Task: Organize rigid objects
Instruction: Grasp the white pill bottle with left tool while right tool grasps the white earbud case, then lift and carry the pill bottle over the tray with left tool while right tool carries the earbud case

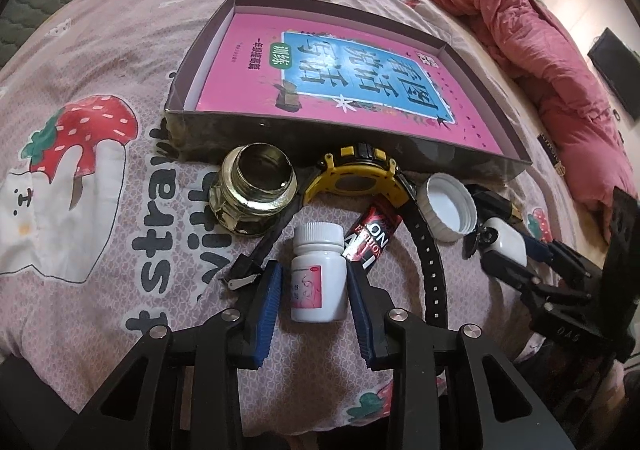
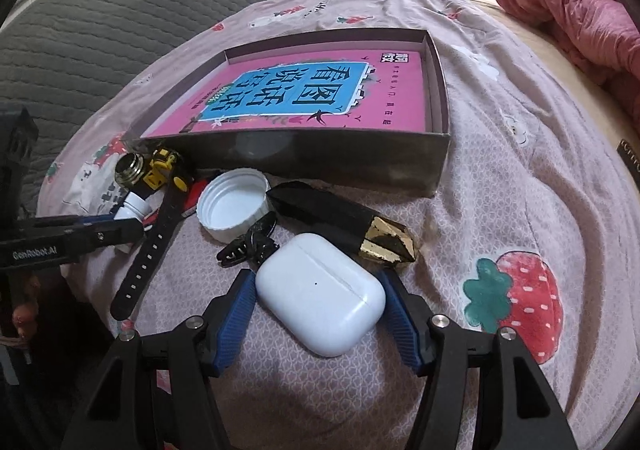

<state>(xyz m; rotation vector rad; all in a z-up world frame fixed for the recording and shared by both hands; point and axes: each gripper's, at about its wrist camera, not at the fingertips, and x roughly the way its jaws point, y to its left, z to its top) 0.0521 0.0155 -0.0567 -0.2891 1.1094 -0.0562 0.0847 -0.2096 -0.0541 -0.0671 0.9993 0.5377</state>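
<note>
Your left hand-held gripper has its two blue pads on either side of the white bottle. The pads sit just beside the bottle, but you cannot tell if they squeeze it yet. The bottle stands up on the bed, in front of the box, near the jar and the watch.

Your right hand-held gripper has its pads apart around the white case. The case lies flat in front of the box, just beside the black clip and the cap.

The bottle looks light and stiff. Its sides are smooth, so hold it at the middle of the body, below the lid. The case looks hard, round and slippery. Take it across its two long sides, so it does not pop out. The bed is soft, so things may tip.
</note>
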